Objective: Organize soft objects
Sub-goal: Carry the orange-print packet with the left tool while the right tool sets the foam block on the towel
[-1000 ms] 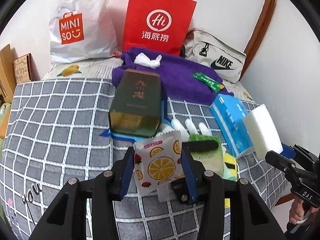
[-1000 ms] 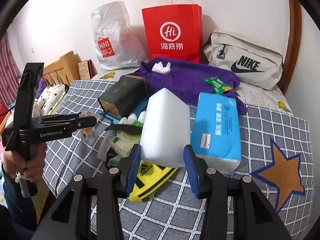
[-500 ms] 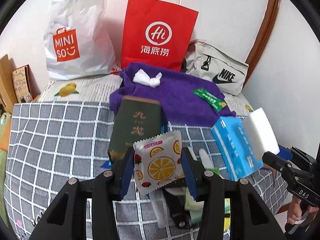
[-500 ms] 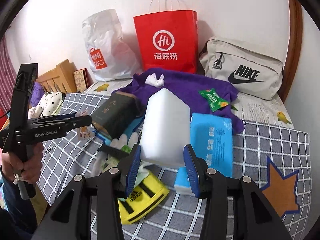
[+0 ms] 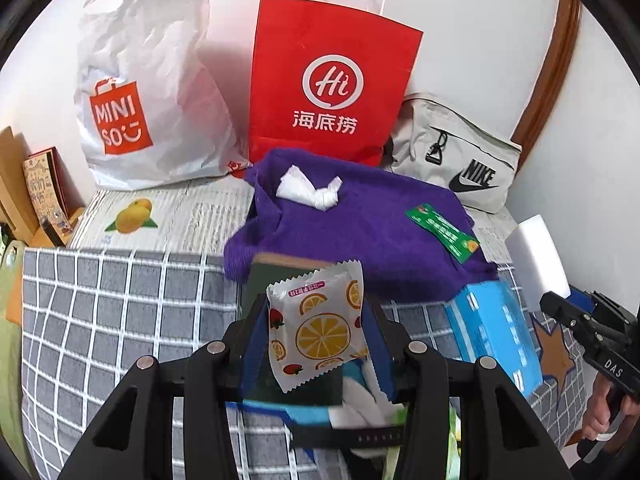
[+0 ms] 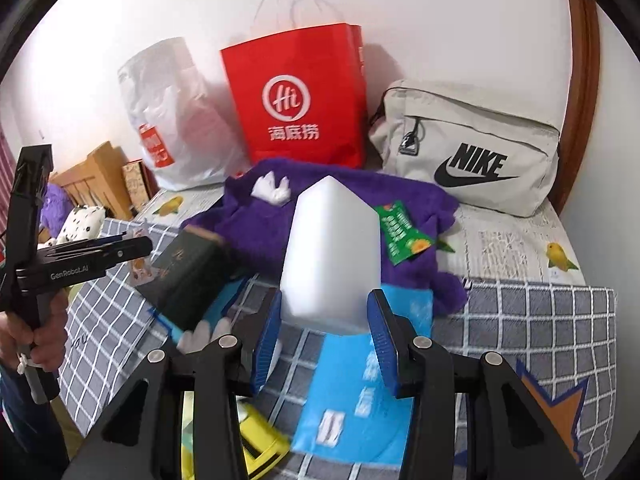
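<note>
My left gripper point(image 5: 316, 344) is shut on a white snack packet with orange slices point(image 5: 318, 326), held above the bed. My right gripper point(image 6: 328, 328) is shut on a white sponge block point(image 6: 332, 252), also seen at the right of the left wrist view point(image 5: 538, 258). Below lie a dark green box point(image 6: 188, 272), a blue tissue pack point(image 6: 360, 396), a white glove point(image 6: 200, 334) and a yellow item point(image 6: 260, 448). A purple towel point(image 5: 360, 228) beyond carries a crumpled white tissue point(image 5: 310, 192) and a green sachet point(image 5: 442, 232).
A red paper bag point(image 5: 332, 80), a white Miniso bag point(image 5: 140, 92) and a beige Nike bag point(image 6: 468, 152) stand against the back wall. The bed has a grey checked cover point(image 5: 100, 304). Wooden items point(image 6: 96, 180) sit at the left.
Both grippers have risen and moved forward toward the purple towel and bags, each keeping its hold. The pile of box, glove and tissue pack now sits lower in both views.
</note>
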The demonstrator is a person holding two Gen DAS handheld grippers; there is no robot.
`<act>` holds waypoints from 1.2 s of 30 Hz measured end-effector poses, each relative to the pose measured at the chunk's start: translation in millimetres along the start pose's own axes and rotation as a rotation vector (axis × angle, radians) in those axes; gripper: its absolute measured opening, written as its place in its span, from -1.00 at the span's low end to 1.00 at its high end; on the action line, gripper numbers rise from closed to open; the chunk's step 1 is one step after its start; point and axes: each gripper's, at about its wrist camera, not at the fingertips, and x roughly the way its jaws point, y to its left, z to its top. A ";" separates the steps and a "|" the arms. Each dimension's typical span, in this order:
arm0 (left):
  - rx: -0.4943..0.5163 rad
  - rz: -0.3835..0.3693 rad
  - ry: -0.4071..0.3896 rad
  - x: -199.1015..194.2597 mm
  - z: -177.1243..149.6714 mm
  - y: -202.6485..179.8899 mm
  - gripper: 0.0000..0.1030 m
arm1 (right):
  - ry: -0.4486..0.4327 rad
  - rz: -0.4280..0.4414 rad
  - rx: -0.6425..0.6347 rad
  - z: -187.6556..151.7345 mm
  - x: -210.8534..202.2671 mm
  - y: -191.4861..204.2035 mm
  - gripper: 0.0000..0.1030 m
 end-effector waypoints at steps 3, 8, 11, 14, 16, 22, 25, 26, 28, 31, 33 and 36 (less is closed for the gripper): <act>0.003 0.009 0.001 8.6 15.0 1.0 -0.15 | 0.002 -0.012 0.004 13.3 8.3 -9.0 -0.15; 0.008 0.017 0.000 22.6 38.0 0.5 -0.15 | 0.003 -0.031 0.005 37.7 24.2 -24.3 -0.15; 0.016 0.021 0.003 34.5 53.0 -1.3 -0.15 | 0.007 -0.032 0.013 51.3 35.5 -30.4 -0.15; 0.021 0.021 0.008 47.3 65.5 -3.0 -0.15 | 0.015 -0.039 0.011 62.9 48.1 -34.9 -0.15; 0.019 0.020 0.016 57.4 73.6 -3.2 -0.15 | 0.017 -0.033 0.009 70.7 57.3 -37.7 -0.15; 0.007 0.020 0.039 84.5 92.3 -1.8 -0.15 | 0.061 -0.028 0.006 86.5 92.6 -45.5 -0.15; -0.003 0.023 0.057 100.7 100.0 -0.2 -0.15 | 0.095 -0.031 0.000 89.1 109.1 -48.0 -0.15; -0.005 0.023 0.064 105.7 101.9 0.5 -0.15 | 0.108 -0.031 -0.004 88.8 115.0 -48.7 -0.15; -0.016 0.026 0.078 116.8 104.7 2.3 -0.15 | 0.131 -0.033 -0.012 87.1 125.5 -49.8 -0.15; -0.032 0.022 0.096 129.4 106.3 4.5 -0.15 | 0.178 -0.028 -0.017 82.1 139.6 -51.5 -0.15; -0.025 0.026 0.114 137.0 105.9 3.6 -0.15 | 0.206 -0.030 -0.032 78.8 145.2 -51.0 -0.15; -0.013 0.033 0.125 142.6 105.4 3.7 -0.15 | 0.232 -0.035 -0.050 73.8 151.7 -50.1 -0.15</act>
